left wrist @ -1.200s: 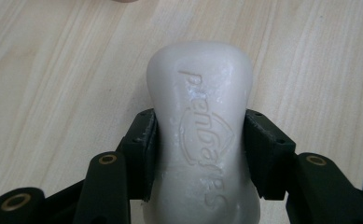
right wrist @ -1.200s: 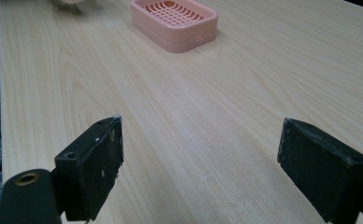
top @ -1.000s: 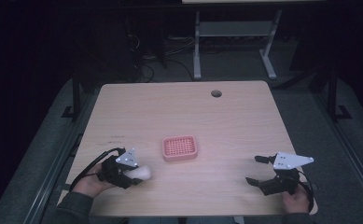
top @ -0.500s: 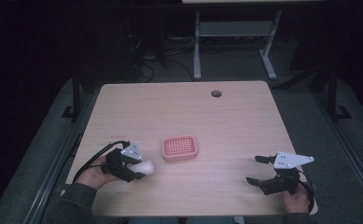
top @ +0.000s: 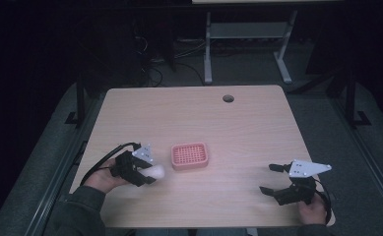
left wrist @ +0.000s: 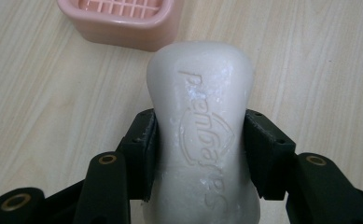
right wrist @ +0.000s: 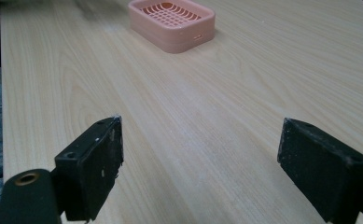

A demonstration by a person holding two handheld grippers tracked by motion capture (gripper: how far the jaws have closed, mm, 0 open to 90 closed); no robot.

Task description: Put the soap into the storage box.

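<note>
A white soap bar (left wrist: 200,130) with raised lettering is clamped between the black jaws of my left gripper (left wrist: 200,156), which is shut on it. From above, the left gripper (top: 149,174) holds the soap bar (top: 156,171) just left of a pink soap dish (top: 189,155) with a grid top, a little above the table. The pink soap dish (left wrist: 123,21) lies ahead of the soap. My right gripper (top: 270,179) stands open near the front right of the table, jaws wide with nothing between them. It points toward the soap dish (right wrist: 172,23), far off.
The light wooden table (top: 199,123) has a round cable hole (top: 228,98) near its far edge. A metal frame (top: 243,44) and cables stand on the dark floor beyond the table. A sleeve (top: 76,206) shows at the bottom left.
My left gripper has moved with the soap a little toward the pink dish and lifted slightly. The right gripper has kept still.
</note>
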